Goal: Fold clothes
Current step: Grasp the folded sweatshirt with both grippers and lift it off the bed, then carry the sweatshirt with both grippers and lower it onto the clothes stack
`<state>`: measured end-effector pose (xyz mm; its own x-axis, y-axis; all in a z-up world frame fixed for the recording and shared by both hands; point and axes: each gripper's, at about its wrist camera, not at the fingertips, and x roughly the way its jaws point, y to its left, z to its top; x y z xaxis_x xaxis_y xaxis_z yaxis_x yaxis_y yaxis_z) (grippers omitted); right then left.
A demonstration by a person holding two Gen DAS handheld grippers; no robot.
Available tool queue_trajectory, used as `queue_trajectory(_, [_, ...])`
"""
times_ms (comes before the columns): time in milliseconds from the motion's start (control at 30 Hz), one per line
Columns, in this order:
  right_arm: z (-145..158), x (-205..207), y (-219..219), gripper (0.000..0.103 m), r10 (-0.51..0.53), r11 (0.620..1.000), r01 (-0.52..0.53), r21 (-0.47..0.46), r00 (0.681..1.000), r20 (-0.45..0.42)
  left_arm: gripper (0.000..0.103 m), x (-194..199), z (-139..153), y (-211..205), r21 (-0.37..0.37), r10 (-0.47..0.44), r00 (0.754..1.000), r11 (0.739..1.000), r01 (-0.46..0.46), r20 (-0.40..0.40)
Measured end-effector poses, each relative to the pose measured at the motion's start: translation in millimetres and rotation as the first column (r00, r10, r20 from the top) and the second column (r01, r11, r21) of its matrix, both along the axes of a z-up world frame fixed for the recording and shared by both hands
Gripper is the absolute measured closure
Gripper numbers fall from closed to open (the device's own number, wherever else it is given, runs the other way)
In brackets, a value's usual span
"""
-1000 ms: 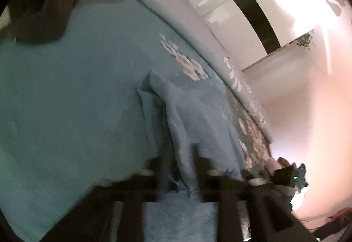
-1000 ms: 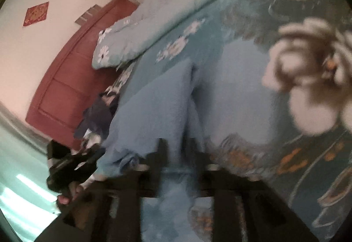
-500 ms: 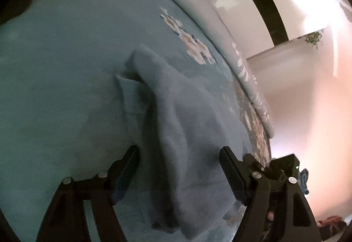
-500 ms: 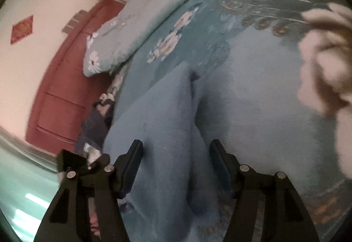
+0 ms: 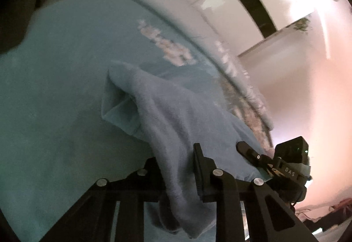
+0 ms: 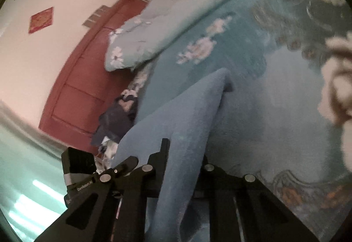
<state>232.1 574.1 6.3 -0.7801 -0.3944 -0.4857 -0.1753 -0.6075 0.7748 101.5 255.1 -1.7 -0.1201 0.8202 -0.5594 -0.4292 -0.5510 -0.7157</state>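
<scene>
Holding a blue fleecy garment (image 5: 176, 114) between both tools right now, over the bed (image 5: 55, 92). My left hand-held gripper (image 5: 176, 167) has its fingers closed in on a thick fold of the cloth: the right finger (image 5: 201, 171) presses the fabric's edge, the left one is mostly hidden behind the fold, and a loose end droops below them toward me. From the left wrist view the garment runs away from the grip to the far left, ending in a cuff-like opening with a lighter lining that rests on the teal bedspread.

My right hand-held gripper (image 6: 182, 165) also has the garment (image 6: 176, 127) clamped, a tall ridge of blue cloth rising straight out between its two black fingers and stretching far across the bed to a folded corner. Over in the left wrist view, that right tool (image 5: 283, 162) sits just to the right of the cloth, its black body and a small green light showing.

Beyond the garment, a floral quilt (image 6: 176, 11) is bunched along the far edge of the bed. A dark piece of clothing (image 6: 116, 121) lies at the bed's left edge, near a red wooden cabinet (image 6: 81, 79). Everything is slightly blurred.
</scene>
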Motion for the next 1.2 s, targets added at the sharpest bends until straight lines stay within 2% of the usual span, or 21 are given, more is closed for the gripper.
queue_trajectory(167, [53.6,41.7,3.5,0.089,0.003,0.998,0.002,0.06,0.997,-0.077,0.079,38.7,65.3,14.6,0.032,-0.081,0.987,0.996,0.086,-0.137])
queue_trajectory(333, [140.6,106.1,24.0,0.089,-0.037,0.98,0.072,0.186,0.982,-0.186,0.079,79.8,149.6,61.6,0.071,-0.209,0.935,0.969,0.238,-0.285])
queue_trajectory(367, [158.4,120.7,29.9,0.089,-0.047,0.972,0.092,0.214,0.977,-0.209,0.079,89.8,167.9,75.5,0.074,-0.24,0.918,0.958,0.276,-0.315])
queue_trajectory(467, [178.5,170.3,66.1,0.089,-0.113,0.957,0.162,0.242,0.972,-0.205,0.078,118.5,213.4,131.9,0.079,-0.354,0.868,0.911,0.404,-0.348])
queue_trajectory(567, [198.3,220.0,102.4,0.089,-0.179,0.935,0.231,0.269,0.963,-0.203,0.078,145.1,239.8,190.6,0.08,-0.452,0.825,0.86,0.504,-0.338])
queue_trajectory(633, [211.5,253.1,126.6,0.089,-0.223,0.918,0.276,0.286,0.953,-0.203,0.078,173.2,253.9,235.4,0.059,-0.513,0.781,0.822,0.567,-0.357])
queue_trajectory(733, [231.3,302.7,163.0,0.089,-0.288,0.887,0.341,0.313,0.936,-0.203,0.078,211.9,263.0,279.0,0.052,-0.563,0.729,0.777,0.627,-0.389])
queue_trajectory(900, [264.3,385.4,223.6,0.088,-0.392,0.823,0.443,0.355,0.896,-0.209,0.078,284.7,263.1,360.7,-0.012,-0.65,0.649,0.71,0.704,-0.395])
queue_trajectory(1067, [256.2,448.1,258.7,0.087,-0.481,0.767,0.528,0.366,0.849,-0.218,0.075,344.5,250.9,409.8,-0.059,-0.693,0.578,0.66,0.749,-0.431])
queue_trajectory(1200, [210.9,466.0,284.8,0.086,-0.512,0.784,0.542,0.303,0.84,-0.179,0.075,354.2,202.0,430.2,-0.153,-0.727,0.573,0.659,0.736,-0.378])
